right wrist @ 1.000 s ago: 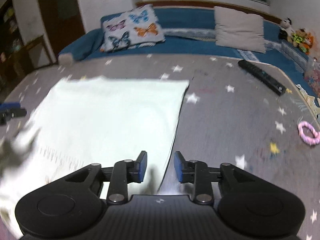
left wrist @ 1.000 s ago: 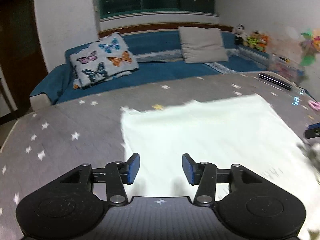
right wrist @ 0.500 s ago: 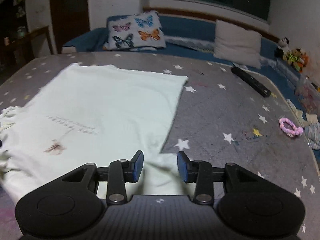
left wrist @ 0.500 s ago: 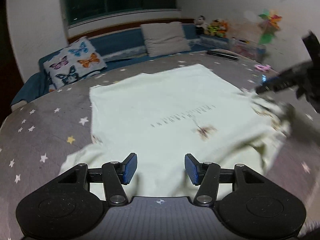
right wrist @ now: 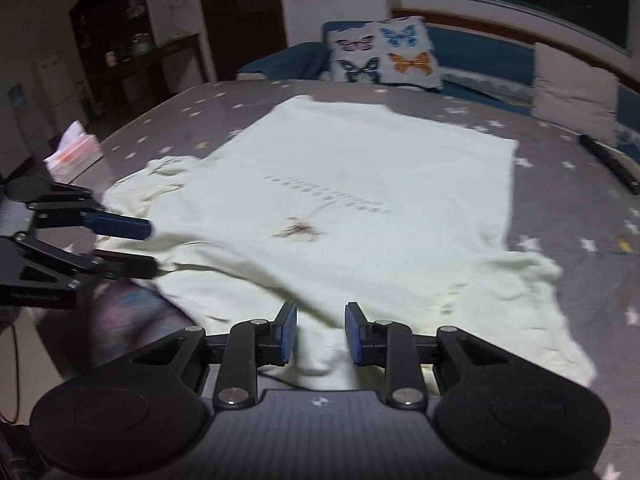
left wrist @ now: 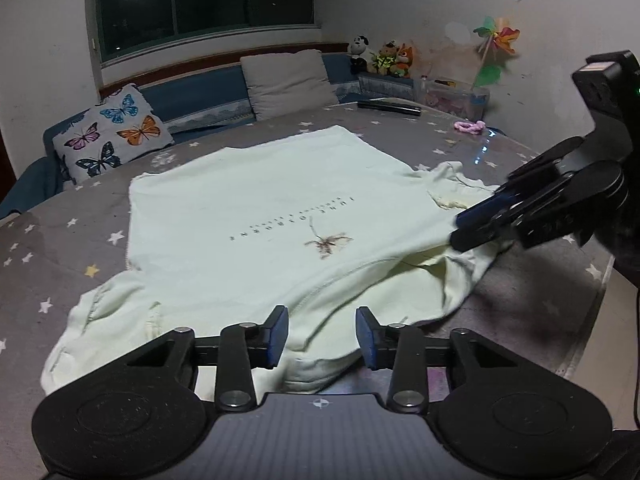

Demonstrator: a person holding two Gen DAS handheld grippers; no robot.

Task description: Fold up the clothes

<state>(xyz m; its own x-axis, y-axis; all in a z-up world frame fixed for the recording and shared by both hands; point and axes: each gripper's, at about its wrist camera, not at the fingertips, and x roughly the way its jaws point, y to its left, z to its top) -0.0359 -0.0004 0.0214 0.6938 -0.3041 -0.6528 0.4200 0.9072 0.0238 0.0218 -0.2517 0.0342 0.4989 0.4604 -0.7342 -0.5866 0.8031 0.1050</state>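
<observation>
Left wrist view
Shirt: one pale T-shirt [left wrist: 256, 220] lies spread flat on the star-print cover [left wrist: 60, 240], print side up, collar end nearest the camera.
Left gripper [left wrist: 322, 334]: jaws have just been closing; they stand narrowed, with the shirt's near edge rising between them. Whether the pads already pinch the cloth, I cannot tell.
Right gripper [left wrist: 466, 226]: seen at the shirt's right shoulder, jaws close together around a ridge of cloth.
Beyond the shirt: one butterfly pillow [left wrist: 112, 136], one grey pillow [left wrist: 288, 82], one remote [left wrist: 388, 107], one pink hair tie [left wrist: 470, 126].

Right wrist view
Right gripper [right wrist: 320, 332]: jaws have just been closing, now narrow, shirt [right wrist: 360, 208] edge bunched between them; firm contact not clear.
Left gripper [right wrist: 140, 246]: at the shirt's left shoulder, fingers astride the cloth.
Beside the shirt: one tissue pack [right wrist: 76, 152] to its left.

Handling
Feel: likely light, soft and limp; it will sag and crease, not slide stiffly.
Hold: best taken at the two shoulder seams beside the collar, one per gripper, keeping the edge taut.
</observation>
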